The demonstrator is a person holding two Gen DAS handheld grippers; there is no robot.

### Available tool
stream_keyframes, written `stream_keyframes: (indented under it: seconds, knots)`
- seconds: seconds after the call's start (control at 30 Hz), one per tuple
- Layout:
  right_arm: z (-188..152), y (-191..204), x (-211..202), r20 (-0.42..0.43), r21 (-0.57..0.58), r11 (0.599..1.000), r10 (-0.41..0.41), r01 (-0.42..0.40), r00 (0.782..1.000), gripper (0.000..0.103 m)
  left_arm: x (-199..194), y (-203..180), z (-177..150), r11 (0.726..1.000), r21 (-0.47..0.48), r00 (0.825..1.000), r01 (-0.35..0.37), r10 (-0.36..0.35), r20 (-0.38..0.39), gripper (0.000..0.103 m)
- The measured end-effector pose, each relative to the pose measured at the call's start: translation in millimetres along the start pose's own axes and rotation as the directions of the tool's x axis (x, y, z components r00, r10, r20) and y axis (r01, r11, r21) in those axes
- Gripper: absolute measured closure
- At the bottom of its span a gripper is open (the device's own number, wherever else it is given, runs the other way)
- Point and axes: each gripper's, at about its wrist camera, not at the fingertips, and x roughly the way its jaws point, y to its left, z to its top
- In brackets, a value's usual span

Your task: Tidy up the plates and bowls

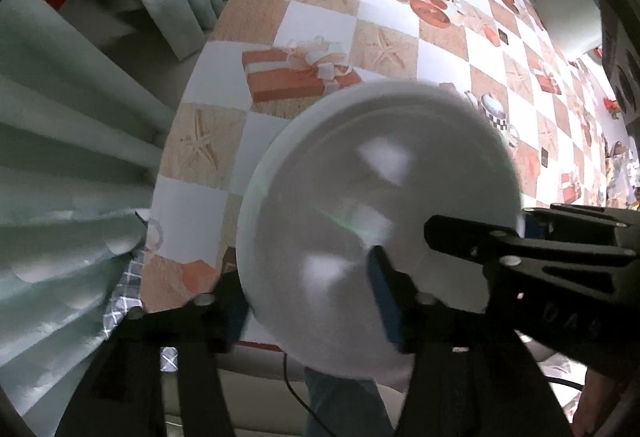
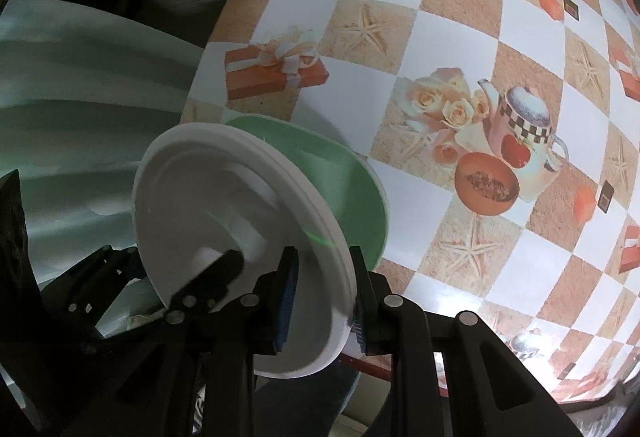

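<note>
Only right view shows green plate (image 2: 352,193); right gripper (image 2: 324,301) pinching white plate (image 2: 240,221); left gripper (image 1: 312,301) spread.

Dim fisheye views, edges bent; motion-blurred white plate (image 1: 360,205) shows soft glare

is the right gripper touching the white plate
Touching. The right wrist view shows the right gripper with its blue pads pressed on both faces of the white plate's rim.
</note>
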Motion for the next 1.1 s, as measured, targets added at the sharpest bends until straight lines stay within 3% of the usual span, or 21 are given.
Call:
stream_keyframes:
  seconds: [0.07, 0.1, 0.13, 0.27, 0.3, 0.33, 0.37, 0.53, 0.83, 1.0, 1.1]
  knots:
    - [-3, 2, -4, 0.01, -0.012, 1.0, -0.014, 0.014, 1.0, 0.058, -4, -1, 1, 1.0, 0.011, 0.999, -0.008, 0.007, 0.033, 0.026]
    - [-4, 2, -6, 0.021, -0.015, 1.0, -0.02, 0.02, 1.0, 0.025, -7, -1, 0, 0.999, 0.019, 0.998, -0.026, 0.025, 0.05, 0.023]
    - [-5, 1, -10, 0.037, -0.015, 0.999, -0.035, 0.036, 0.999, 0.014, -9, -1, 1, 0.999, 0.026, 0.998, -0.037, 0.036, 0.059, 0.02]
    - [-5, -1, -25, 0.062, -0.025, 0.999, -0.047, 0.048, 0.997, 0.013, -12, 0, 6, 0.994, 0.048, 0.993, -0.101, 0.097, 0.072, 0.001]
    - [-5, -2, -28, 0.07, -0.028, 0.998, -0.05, 0.053, 0.996, 0.013, -14, -1, 7, 0.994, 0.055, 0.992, -0.097, 0.093, 0.081, 0.001]
    - [-5, -3, -31, 0.074, -0.028, 0.998, -0.053, 0.056, 0.996, 0.003, -15, -1, 7, 0.994, 0.06, 0.992, -0.092, 0.086, 0.087, 0.001]
    - [-7, -4, -34, 0.083, -0.028, 0.998, -0.056, 0.058, 0.995, 0.0, -18, -2, 7, 0.993, 0.067, 0.991, -0.093, 0.086, 0.103, 0.0]
    - [-11, -1, -50, 0.118, -0.049, 0.996, -0.062, 0.069, 0.991, 0.0, -29, -7, 7, 0.986, 0.064, 0.978, -0.154, 0.143, 0.153, 0.0]
    - [-18, 5, -65, 0.16, -0.062, 0.992, -0.1, 0.111, 0.982, 0.0, -35, -5, 2, 0.993, 0.077, 0.992, -0.095, 0.088, 0.092, 0.0]
    - [-25, 11, -68, 0.169, -0.1, 0.976, -0.174, 0.192, 0.97, 0.0, -35, -8, -17, 0.986, 0.157, 0.999, -0.051, 0.048, 0.023, 0.0]
    - [-30, 14, -69, 0.178, -0.124, 0.966, -0.203, 0.226, 0.963, 0.0, -39, -10, -30, 0.977, 0.203, 0.997, -0.072, 0.068, 0.027, 0.0]
